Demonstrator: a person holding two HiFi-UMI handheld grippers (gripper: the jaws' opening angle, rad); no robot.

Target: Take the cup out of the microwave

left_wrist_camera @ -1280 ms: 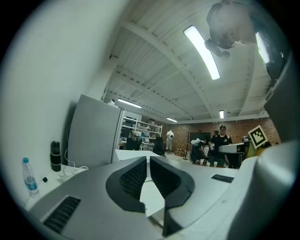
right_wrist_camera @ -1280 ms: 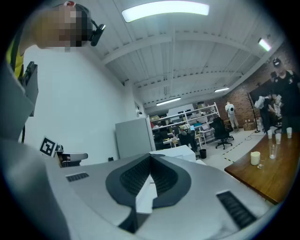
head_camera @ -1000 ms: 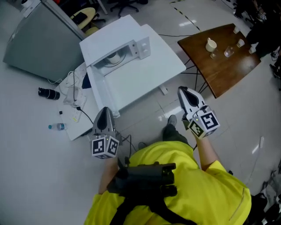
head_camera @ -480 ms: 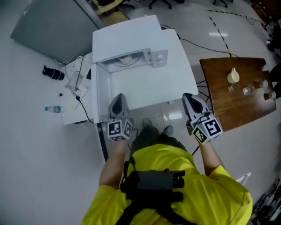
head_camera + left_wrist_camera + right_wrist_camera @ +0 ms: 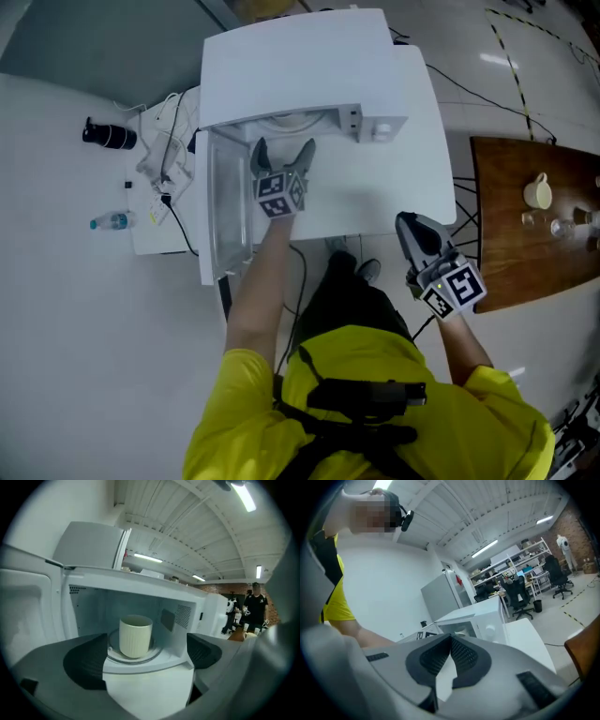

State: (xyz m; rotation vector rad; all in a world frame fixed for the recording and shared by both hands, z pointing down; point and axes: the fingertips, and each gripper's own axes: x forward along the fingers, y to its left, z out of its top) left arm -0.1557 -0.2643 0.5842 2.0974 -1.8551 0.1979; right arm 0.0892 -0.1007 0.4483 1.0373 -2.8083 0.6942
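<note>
A cream ribbed cup (image 5: pixel 135 636) stands upright on the glass turntable inside the white microwave (image 5: pixel 300 66). The microwave's door (image 5: pixel 225 206) hangs open at the left. My left gripper (image 5: pixel 282 150) is at the mouth of the cavity. Its jaws are opening and stand wide. The cup lies ahead of them and nothing is between the pads (image 5: pixel 86 660). My right gripper (image 5: pixel 410 225) hangs back at the right, off the table's front corner. It is shut and empty, its ribbed pads (image 5: pixel 461 656) meeting at the tips.
The microwave sits on a white table (image 5: pixel 375 187). A brown wooden table (image 5: pixel 534 234) with a white mug and small glasses is at the right. On the floor at the left lie cables, a water bottle (image 5: pixel 111 222) and a black object (image 5: pixel 108 137).
My left gripper has reached forward to the microwave's opening and its jaws have gone from shut to wide open. The right gripper has shifted a little and stays shut.
</note>
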